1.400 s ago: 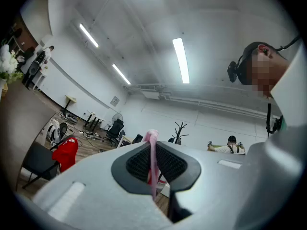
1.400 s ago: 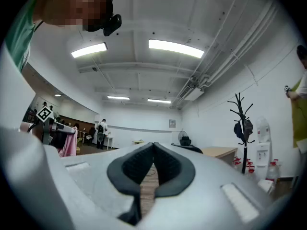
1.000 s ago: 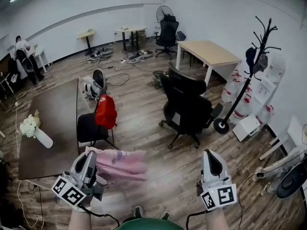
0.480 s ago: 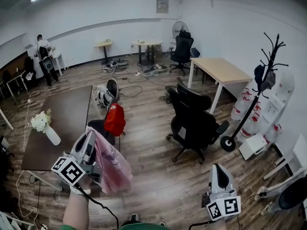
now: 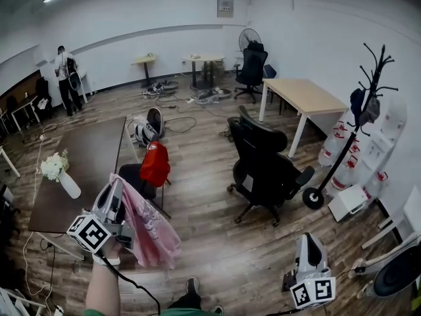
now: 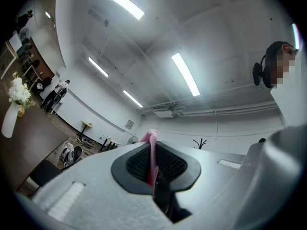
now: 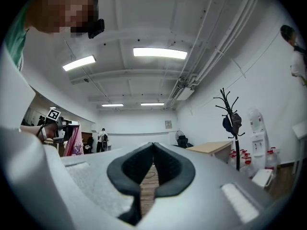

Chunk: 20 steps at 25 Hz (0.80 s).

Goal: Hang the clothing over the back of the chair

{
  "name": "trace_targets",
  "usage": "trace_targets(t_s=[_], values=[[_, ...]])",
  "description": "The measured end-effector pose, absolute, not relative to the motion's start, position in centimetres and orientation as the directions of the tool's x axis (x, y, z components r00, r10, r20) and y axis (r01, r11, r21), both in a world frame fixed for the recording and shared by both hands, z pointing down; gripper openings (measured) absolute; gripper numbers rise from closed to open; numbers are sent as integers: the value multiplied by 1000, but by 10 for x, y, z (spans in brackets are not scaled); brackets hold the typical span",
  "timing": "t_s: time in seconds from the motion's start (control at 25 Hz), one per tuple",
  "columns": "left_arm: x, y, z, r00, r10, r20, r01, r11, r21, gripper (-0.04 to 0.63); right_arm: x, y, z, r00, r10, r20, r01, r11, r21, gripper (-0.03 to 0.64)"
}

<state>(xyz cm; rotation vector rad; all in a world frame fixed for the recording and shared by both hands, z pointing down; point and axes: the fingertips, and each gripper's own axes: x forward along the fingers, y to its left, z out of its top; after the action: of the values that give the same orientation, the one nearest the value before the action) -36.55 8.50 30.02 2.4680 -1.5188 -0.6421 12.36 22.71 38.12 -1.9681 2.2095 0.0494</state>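
Note:
In the head view my left gripper [image 5: 116, 188] is raised at the lower left, shut on pink clothing [image 5: 152, 230] that hangs down from its jaws in a loose fold. The left gripper view shows a pink strip of this clothing [image 6: 152, 150] pinched between the dark pads. My right gripper [image 5: 308, 242] is low at the right, shut with nothing in it, apart from the clothing. A black office chair [image 5: 266, 165] stands mid-room ahead. A small black chair [image 5: 131, 176] with a red bag [image 5: 155, 165] on its back stands just beyond the left gripper.
A dark table [image 5: 89, 151] with a white vase of flowers [image 5: 58, 174] is at the left. A coat rack [image 5: 365, 91], a light wooden desk [image 5: 306, 92] and water bottles [image 5: 341, 145] stand at the right. A person [image 5: 66, 72] stands far back left.
The left gripper has risen and the clothing, earlier spread sideways, now hangs down from it. The right gripper has moved right and lower in the view, away from the clothing.

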Motion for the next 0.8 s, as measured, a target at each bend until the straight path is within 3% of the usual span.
trace_targets(t_s=[0.8], values=[[-298,-127,310,588,-768,-254,-693,-640,332,26,127,84,383,43,-994,-98,-998,-37,-57,3]])
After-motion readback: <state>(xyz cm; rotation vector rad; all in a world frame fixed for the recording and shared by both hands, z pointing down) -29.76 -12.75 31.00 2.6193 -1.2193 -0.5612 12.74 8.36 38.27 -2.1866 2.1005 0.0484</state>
